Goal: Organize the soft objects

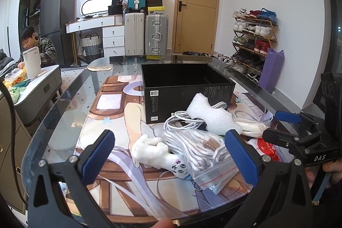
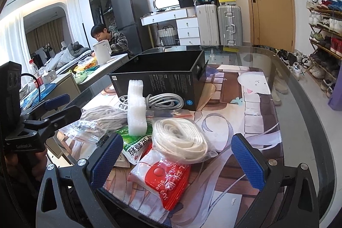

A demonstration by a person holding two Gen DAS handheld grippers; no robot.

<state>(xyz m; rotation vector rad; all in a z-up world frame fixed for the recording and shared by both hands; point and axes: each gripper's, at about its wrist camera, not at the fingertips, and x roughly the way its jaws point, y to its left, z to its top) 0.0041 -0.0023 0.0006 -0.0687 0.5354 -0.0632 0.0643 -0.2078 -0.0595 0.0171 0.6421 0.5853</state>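
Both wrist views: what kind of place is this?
Most likely a lived-in apartment room, not a lab. A loaded shoe rack stands by the wooden door, suitcases are stacked against the wall beside a white dresser, and a fridge stands further back.

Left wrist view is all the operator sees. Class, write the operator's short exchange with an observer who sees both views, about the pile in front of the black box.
Operator: What is the foam piece resting on?
Observer: It stands on a green packet that your view hides. The foam piece is upright on it.
Operator: I see only a corner of something red. What is it?
Observer: It is a red packet with a bagged white rope coil lying partly on it. It sits between the fingers of the right tool, which is open and holds nothing.
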